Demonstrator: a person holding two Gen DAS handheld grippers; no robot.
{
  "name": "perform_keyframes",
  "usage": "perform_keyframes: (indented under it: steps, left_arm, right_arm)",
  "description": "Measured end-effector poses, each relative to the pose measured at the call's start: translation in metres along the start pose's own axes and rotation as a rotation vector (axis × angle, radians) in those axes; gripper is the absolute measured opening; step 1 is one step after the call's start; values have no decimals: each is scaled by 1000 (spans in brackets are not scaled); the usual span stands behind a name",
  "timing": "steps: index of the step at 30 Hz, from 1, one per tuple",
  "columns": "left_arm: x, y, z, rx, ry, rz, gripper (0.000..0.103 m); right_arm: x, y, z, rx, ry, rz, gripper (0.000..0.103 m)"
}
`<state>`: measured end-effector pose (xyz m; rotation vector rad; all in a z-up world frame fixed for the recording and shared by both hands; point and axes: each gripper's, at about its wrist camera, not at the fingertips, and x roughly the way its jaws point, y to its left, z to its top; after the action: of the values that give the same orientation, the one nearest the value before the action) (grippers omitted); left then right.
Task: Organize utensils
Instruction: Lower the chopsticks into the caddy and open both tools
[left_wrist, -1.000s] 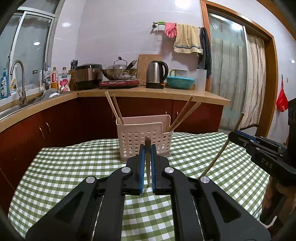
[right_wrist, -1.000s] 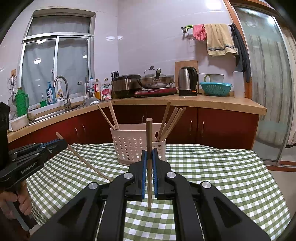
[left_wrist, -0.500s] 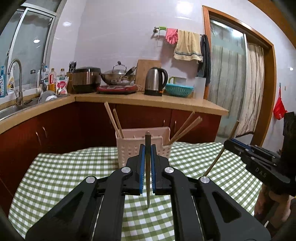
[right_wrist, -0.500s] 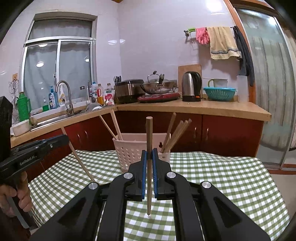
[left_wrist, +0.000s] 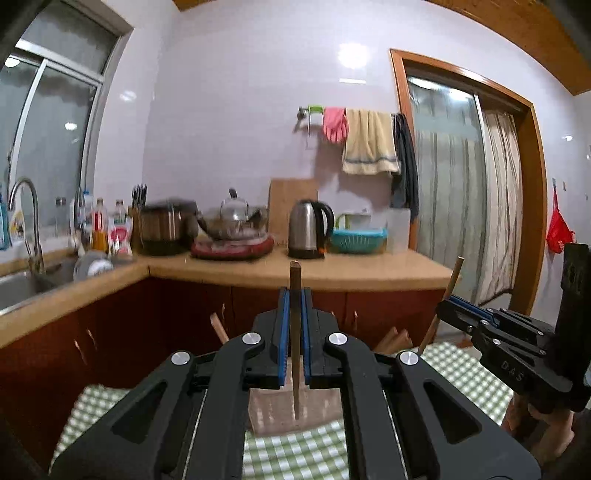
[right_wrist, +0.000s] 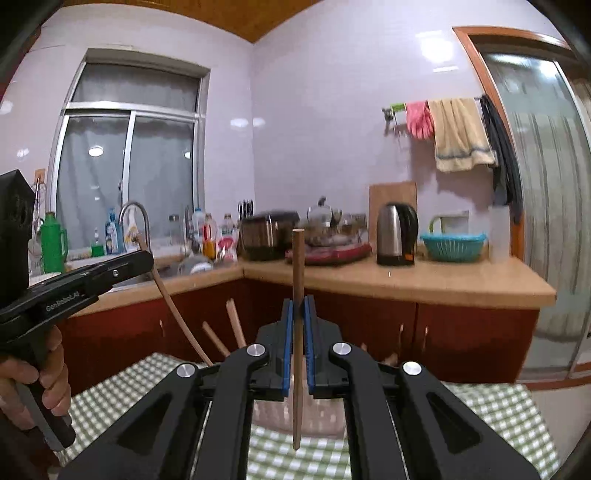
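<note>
Chopsticks: the left claw (left_wrist: 294, 325) pinches one (left_wrist: 295, 350) upright, the right claw (right_wrist: 298, 332) another (right_wrist: 297, 332), above the basket (right_wrist: 317, 413). They look thin, stiff, light. Hold near the middle.

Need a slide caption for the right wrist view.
Right gripper clamps an upright chopstick above the utensil basket; kitchen counter behind.

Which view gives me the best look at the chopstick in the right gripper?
Right wrist view: the chopstick runs upright, full length, through the right gripper. Left wrist view shows it only partly, at the frame's right.
</note>
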<state>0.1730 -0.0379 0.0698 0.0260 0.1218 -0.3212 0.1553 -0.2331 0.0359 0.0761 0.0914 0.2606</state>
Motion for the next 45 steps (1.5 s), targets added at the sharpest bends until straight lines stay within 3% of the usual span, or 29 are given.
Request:
perform_keyframes:
  steps: [5,12,19,28,45]
  left_arm:
    - [33,5,24,3,-31,26,6]
    - [74,13,30,17,-41,70,6]
    - [110,28,2,-5,28,73,6]
    - [133,36,-41,-19,109,67,6]
    - [150,39,-68,-11,191,77,6]
  right_arm:
    - [24,-5,21,-7,-58,-3,7]
    - [69,-10,30,-20,-88,-20,7]
    - [113,-16,1,-28,-25,-44,7]
    - [133,-13,-34,-39,55,-63,7]
    - [144,1,-39,-98,103,-80,7]
